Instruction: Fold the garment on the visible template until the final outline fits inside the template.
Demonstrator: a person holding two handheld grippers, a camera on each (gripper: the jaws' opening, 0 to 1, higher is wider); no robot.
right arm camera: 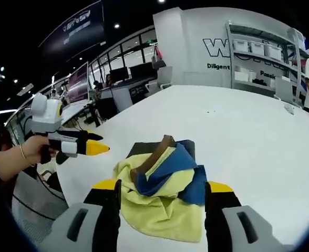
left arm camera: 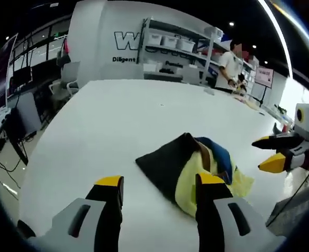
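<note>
A crumpled garment (left arm camera: 209, 170), yellow with blue and brown parts, lies partly on a flat black template (left arm camera: 162, 163) on the white table (left arm camera: 133, 115). My left gripper (left arm camera: 160, 181) hovers open just short of the template, nothing between its jaws. The right gripper (left arm camera: 267, 153) comes in from the right, open, beside the garment's far side. In the right gripper view the garment (right arm camera: 162, 202) lies bunched ahead of my open right gripper (right arm camera: 163, 186), with a corner of the template (right arm camera: 138, 148) showing behind it. The left gripper (right arm camera: 94, 144), held in a hand, points at the garment from the left.
The table's near edge (right arm camera: 75, 194) drops off beside the hand. Shelves with white bins (left arm camera: 170, 44) stand behind the table, and a person (left arm camera: 229, 63) stands at the far right. Desks with monitors and a chair (left arm camera: 68, 79) are off the left side.
</note>
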